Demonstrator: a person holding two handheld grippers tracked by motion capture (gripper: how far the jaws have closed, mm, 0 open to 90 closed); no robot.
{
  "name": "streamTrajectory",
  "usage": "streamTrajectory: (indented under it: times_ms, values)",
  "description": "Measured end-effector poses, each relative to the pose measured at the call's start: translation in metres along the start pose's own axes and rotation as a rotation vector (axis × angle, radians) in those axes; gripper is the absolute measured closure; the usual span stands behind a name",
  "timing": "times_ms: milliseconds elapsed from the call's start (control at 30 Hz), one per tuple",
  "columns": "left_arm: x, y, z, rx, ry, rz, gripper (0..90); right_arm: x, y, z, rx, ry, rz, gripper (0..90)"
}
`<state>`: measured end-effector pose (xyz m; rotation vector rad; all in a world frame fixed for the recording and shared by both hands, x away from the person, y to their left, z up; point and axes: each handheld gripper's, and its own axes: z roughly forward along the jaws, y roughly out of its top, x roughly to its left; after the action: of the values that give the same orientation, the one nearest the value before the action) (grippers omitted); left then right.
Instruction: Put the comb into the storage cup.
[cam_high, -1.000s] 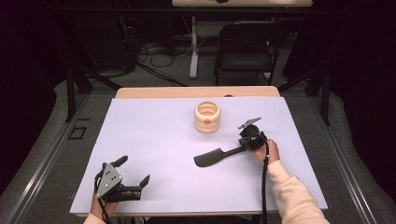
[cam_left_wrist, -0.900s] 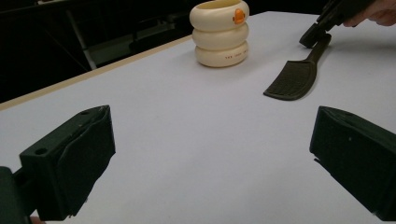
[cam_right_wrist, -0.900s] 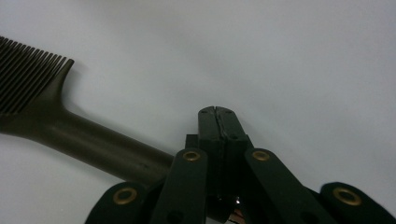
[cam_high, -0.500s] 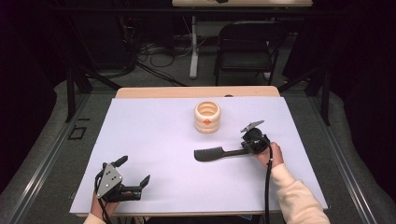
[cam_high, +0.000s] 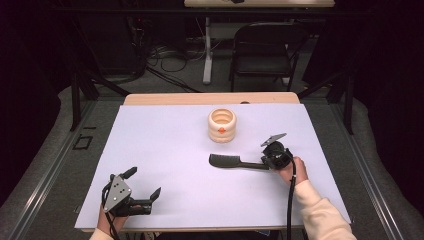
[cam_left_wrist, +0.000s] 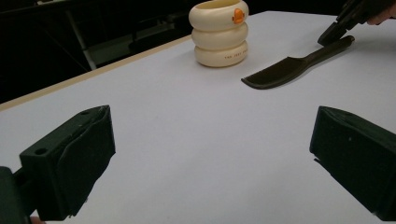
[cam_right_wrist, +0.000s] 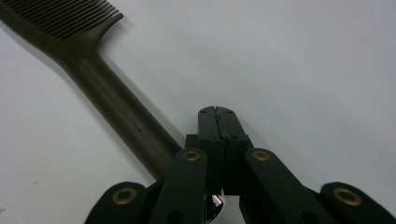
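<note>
The left hand-held gripper (cam_high: 145, 192) rests low at the near left of the worktop (cam_high: 165, 150), its jaws spread wide apart with nothing between them, the person's left hand (cam_high: 107, 220) behind it. The right hand-held gripper (cam_high: 264, 161) lies level, pointing left, jaws pressed fully together, gripped by the right hand (cam_high: 292, 170) in a pale sleeve.

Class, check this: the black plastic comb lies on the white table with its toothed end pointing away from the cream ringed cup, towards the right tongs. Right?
Not quite. In the high view the black plastic comb lies with its handle, not its toothed end, towards the right tongs; the teeth point away from them.
</note>
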<state>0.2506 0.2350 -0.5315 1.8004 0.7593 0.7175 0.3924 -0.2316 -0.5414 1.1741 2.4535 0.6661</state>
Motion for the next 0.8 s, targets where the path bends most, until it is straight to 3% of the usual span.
streamTrajectory:
  times_ms: [800]
  values:
    - [-0.0002,0.0001,0.0006,-0.002,-0.007,0.003,0.3,0.0102,-0.0054,-0.0072,0.001,0.027,-0.029,89.7]
